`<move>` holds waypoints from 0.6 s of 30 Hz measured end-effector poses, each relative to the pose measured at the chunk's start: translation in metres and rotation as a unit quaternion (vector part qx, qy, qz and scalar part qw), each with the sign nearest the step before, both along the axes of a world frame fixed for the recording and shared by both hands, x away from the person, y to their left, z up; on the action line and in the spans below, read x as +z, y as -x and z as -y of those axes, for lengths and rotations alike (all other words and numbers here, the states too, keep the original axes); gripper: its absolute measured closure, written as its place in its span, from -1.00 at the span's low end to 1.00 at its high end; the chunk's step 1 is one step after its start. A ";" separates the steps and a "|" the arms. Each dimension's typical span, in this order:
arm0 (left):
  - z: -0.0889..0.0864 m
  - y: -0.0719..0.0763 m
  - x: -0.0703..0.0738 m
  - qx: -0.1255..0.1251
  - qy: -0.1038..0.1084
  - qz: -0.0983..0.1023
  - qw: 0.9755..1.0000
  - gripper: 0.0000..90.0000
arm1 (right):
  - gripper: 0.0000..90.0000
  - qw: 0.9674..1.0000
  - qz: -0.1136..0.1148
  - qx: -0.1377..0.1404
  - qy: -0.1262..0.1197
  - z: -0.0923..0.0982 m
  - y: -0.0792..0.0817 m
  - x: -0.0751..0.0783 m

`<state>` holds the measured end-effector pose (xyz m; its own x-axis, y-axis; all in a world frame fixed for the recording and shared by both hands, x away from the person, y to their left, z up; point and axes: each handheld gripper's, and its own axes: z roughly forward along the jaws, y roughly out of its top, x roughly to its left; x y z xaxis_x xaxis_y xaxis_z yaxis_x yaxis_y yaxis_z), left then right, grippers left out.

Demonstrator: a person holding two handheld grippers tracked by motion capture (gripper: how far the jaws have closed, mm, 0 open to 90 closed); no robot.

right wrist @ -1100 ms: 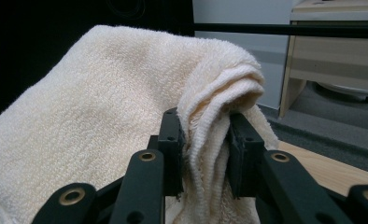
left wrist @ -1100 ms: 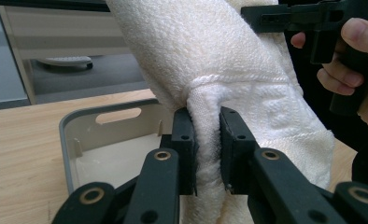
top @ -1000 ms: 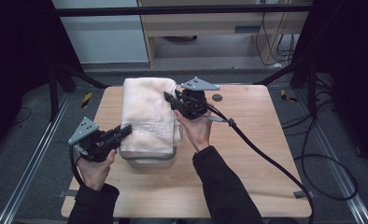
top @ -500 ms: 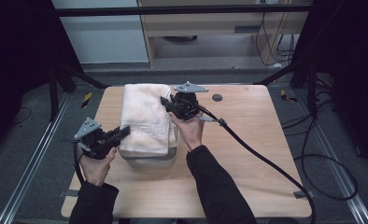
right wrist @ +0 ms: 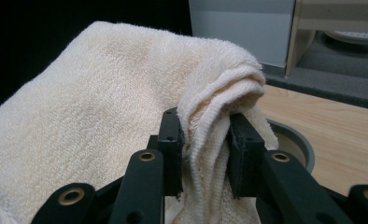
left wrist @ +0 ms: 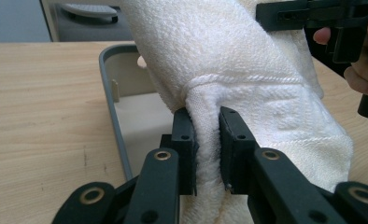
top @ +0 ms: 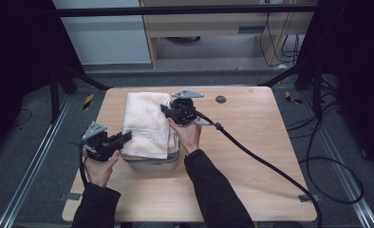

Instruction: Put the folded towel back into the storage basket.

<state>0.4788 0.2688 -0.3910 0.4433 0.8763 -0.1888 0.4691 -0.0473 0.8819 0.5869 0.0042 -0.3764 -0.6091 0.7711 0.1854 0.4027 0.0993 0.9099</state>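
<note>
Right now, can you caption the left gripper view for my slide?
Left tool pinches a fold of white towel above a grey bin.

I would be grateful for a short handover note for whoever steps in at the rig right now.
Left gripper: shut on the towel's near-left edge; the pads pinch a fold of terry cloth.
Right gripper: shut on a bunched far corner of the same towel.
Things: the folded white towel hangs between the two grippers over the grey bin, which stands on the wooden table. The bin's inside looks bare in the left gripper view.
Done: towel folded, gripped at both ends and brought over the bin.
Left: probably lower it into the bin, open both grippers and withdraw.
</note>
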 end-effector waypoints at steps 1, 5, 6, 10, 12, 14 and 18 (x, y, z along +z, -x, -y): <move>0.000 -0.001 -0.002 0.001 -0.002 -0.003 1.000 0.71 | 0.56 1.000 -0.003 -0.001 0.002 -0.001 -0.001 -0.002; 0.001 -0.005 -0.010 0.003 -0.010 -0.013 1.000 0.71 | 0.56 1.000 -0.011 -0.003 0.011 -0.004 -0.004 -0.012; 0.001 -0.006 -0.011 0.003 -0.012 -0.016 1.000 0.71 | 0.56 1.000 -0.012 -0.004 0.013 -0.005 -0.005 -0.014; 0.002 -0.010 -0.018 0.003 -0.020 -0.024 1.000 0.71 | 0.56 0.999 -0.021 -0.008 0.022 -0.007 -0.008 -0.024; 0.003 -0.012 -0.021 0.003 -0.023 -0.027 0.999 0.71 | 0.55 0.999 -0.025 -0.010 0.027 -0.007 -0.009 -0.028; 0.005 -0.014 -0.024 0.003 -0.027 -0.031 0.999 0.71 | 0.55 0.999 -0.030 -0.013 0.028 -0.006 -0.010 -0.031; 0.007 -0.017 -0.028 0.004 -0.036 -0.039 0.999 0.71 | 0.54 0.999 -0.031 -0.017 0.034 -0.006 -0.012 -0.038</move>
<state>0.4963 0.2618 -0.4189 0.4226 0.8924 -0.1579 0.5365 -0.1059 0.8372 0.5987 0.0102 -0.4145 -0.5721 0.8028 0.1680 0.4617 0.1459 0.8749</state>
